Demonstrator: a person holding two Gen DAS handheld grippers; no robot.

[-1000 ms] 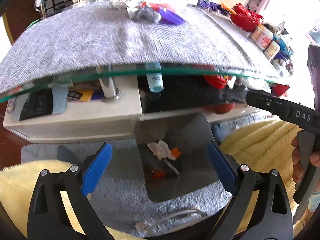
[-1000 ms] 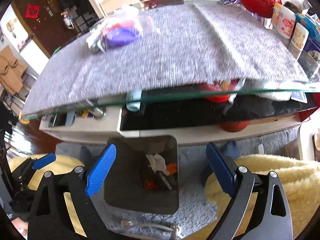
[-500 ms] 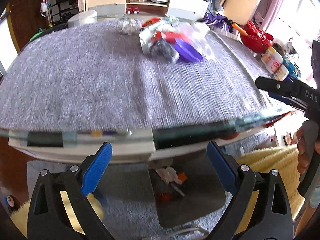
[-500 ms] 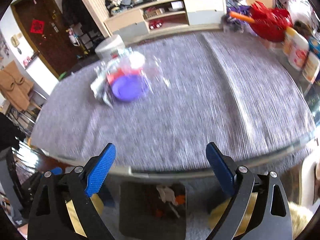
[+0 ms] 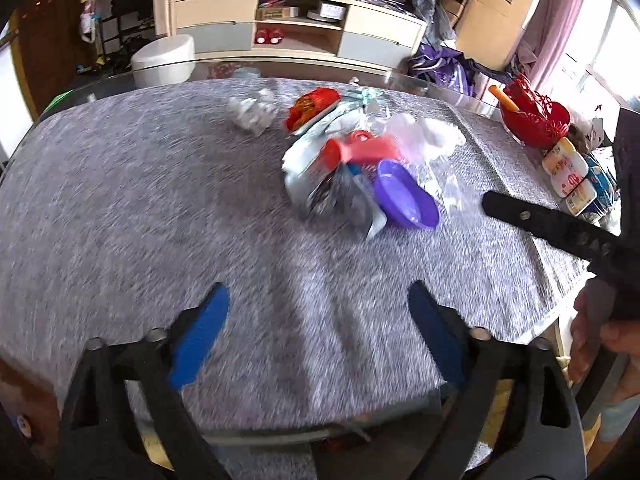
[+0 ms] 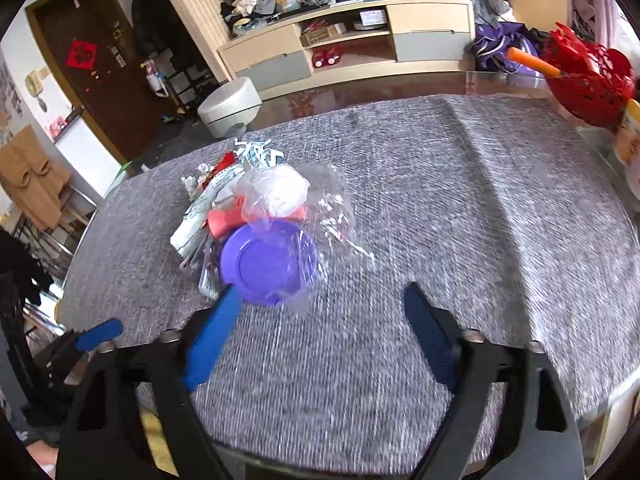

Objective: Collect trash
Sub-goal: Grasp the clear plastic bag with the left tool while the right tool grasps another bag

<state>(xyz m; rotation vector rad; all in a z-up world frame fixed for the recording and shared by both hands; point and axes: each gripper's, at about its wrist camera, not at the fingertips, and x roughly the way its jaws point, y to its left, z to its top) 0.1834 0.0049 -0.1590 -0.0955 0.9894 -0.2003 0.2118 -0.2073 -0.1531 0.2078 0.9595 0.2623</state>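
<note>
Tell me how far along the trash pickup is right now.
Nothing is in hand: the left gripper and right gripper are both empty, their jaws just narrowing. Left to do: the trash pile with the purple dish sits uncollected on the grey cloth.

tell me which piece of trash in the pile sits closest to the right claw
The round purple plastic dish, at the pile's near edge, just ahead of the right claw. The red wrapper and crumpled foil lie at the far side.
</note>
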